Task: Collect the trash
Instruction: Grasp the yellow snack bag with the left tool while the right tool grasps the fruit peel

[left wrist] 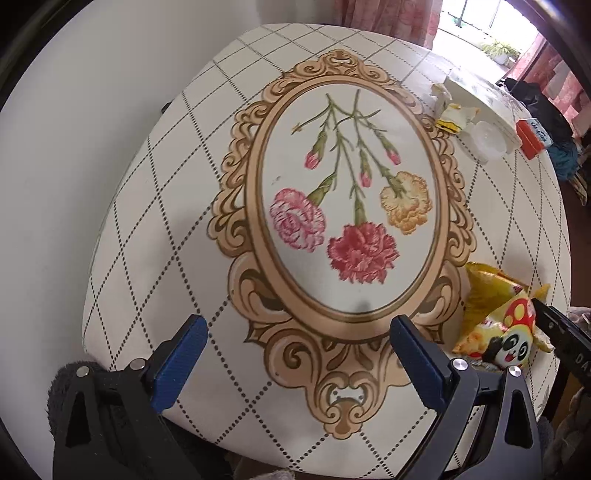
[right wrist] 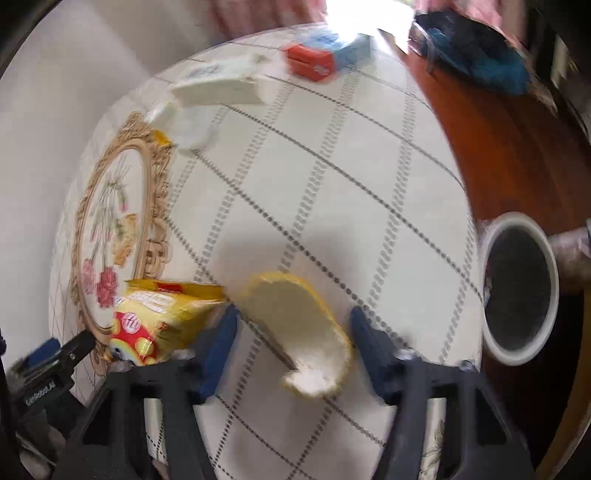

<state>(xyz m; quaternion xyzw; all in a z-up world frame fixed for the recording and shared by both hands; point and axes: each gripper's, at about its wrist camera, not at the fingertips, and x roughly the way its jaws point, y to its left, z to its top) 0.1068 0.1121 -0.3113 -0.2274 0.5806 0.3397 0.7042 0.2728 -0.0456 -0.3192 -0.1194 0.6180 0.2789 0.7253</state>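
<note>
Peel (right wrist: 303, 332) lies loose between right gripper (right wrist: 293, 325) fingers, spread wide; left gripper (left wrist: 299, 332) fingers also spread, nothing between. Snack bag (left wrist: 495, 314) beside left gripper's right finger. Flower-print tablecloth (left wrist: 166, 206) underneath, white bin (right wrist: 517, 291) beyond table edge, wood floor (right wrist: 509, 155)

Daylight pours in from the window (left wrist: 476, 22) at one o'clock in the left wrist view, blown out to pure white. That view is sharp, with a soft shadow at six o'clock on the worktop (left wrist: 177, 206). The right wrist view smears with motion blur, worst at twelve o'clock, glare whitening the far edge. Both pictures bulge fisheye-round, with dark vignetted corners.
</note>
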